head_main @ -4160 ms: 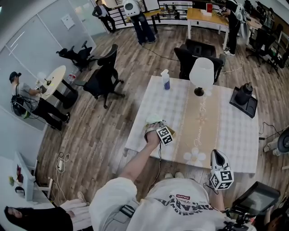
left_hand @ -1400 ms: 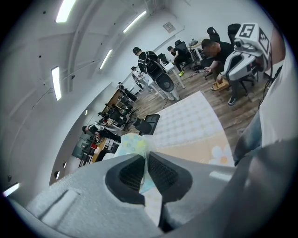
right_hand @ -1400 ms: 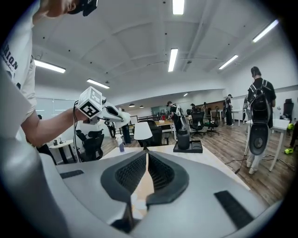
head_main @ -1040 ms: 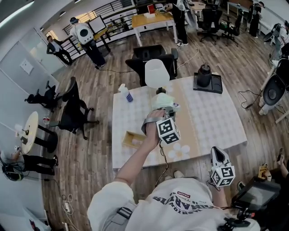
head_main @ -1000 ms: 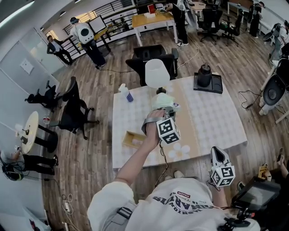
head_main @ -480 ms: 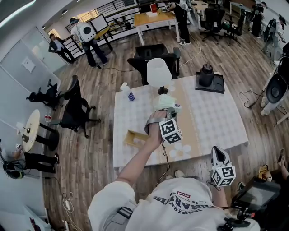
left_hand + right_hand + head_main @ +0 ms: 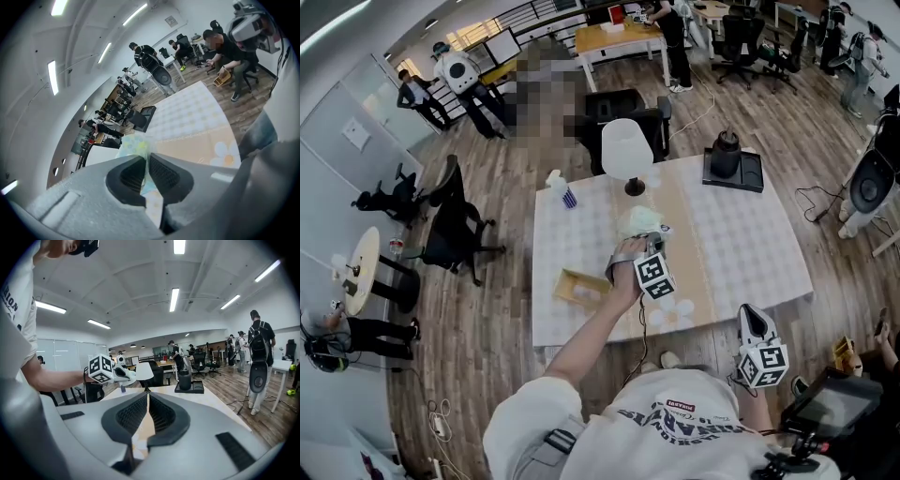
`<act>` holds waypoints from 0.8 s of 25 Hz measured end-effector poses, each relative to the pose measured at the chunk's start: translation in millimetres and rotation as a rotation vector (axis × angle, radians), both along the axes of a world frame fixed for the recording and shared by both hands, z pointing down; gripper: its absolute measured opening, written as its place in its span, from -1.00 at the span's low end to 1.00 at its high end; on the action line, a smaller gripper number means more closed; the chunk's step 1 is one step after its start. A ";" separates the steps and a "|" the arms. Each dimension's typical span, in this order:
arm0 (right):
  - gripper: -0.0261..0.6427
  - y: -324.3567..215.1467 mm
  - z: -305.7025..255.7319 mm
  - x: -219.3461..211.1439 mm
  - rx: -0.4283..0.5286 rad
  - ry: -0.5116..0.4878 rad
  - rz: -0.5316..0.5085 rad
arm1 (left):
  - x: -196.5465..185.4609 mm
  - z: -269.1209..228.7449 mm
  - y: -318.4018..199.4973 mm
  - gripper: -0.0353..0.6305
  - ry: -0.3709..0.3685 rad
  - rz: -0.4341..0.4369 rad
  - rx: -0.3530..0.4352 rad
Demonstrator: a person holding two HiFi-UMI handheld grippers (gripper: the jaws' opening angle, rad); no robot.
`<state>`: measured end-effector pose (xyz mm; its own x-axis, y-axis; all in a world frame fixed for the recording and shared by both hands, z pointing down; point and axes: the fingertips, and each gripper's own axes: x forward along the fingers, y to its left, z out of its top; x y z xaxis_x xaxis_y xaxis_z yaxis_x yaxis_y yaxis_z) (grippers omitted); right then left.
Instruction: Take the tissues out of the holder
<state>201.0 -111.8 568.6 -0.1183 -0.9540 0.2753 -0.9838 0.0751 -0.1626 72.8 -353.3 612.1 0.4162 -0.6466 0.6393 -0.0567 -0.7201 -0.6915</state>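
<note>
My left gripper (image 7: pixel 645 242) is shut on a pale green patterned tissue (image 7: pixel 637 223), low over the tan runner near the middle of the white table (image 7: pixel 741 253). In the left gripper view the tissue (image 7: pixel 133 149) is pinched between the closed pads of my left gripper (image 7: pixel 146 168) and bunches out beyond them. The wooden tissue holder (image 7: pixel 567 281) lies to the left near the table's left edge, with something white inside. My right gripper (image 7: pixel 754 328) hangs by the table's front edge; in its own view the right gripper (image 7: pixel 147 411) is shut with nothing in it.
A white lamp (image 7: pixel 627 150) stands at the far end of the runner, a spray bottle (image 7: pixel 562 192) at the far left corner, a black kettle on a dark tray (image 7: pixel 727 155) at the far right. Black chairs (image 7: pixel 619 112) sit behind the table. People stand further off.
My left gripper has sunk toward the table with the tissue still in it, drawing slightly nearer to me. The right gripper has stayed where it was.
</note>
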 end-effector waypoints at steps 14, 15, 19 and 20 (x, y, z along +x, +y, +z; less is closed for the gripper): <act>-0.89 1.9 -2.2 3.7 -0.013 0.019 -0.024 | -0.4 98.5 -14.5 -0.83 -0.029 -0.038 -0.071; -0.89 1.7 -2.7 3.4 -0.014 0.020 -0.028 | -1.1 106.3 -15.9 -0.83 -0.036 -0.038 -0.074; -0.89 1.1 -3.1 1.8 -0.022 0.023 -0.040 | -5.2 134.2 -20.7 -0.83 -0.049 -0.046 -0.096; -0.89 1.1 -3.0 2.2 -0.023 0.024 -0.041 | -5.8 141.2 -21.6 -0.83 -0.052 -0.048 -0.098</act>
<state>203.3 -110.6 565.6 -0.1501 -0.9421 0.2999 -0.9836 0.1117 -0.1415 67.0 -374.8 753.3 0.3510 -0.5986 0.7200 -0.0585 -0.7815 -0.6212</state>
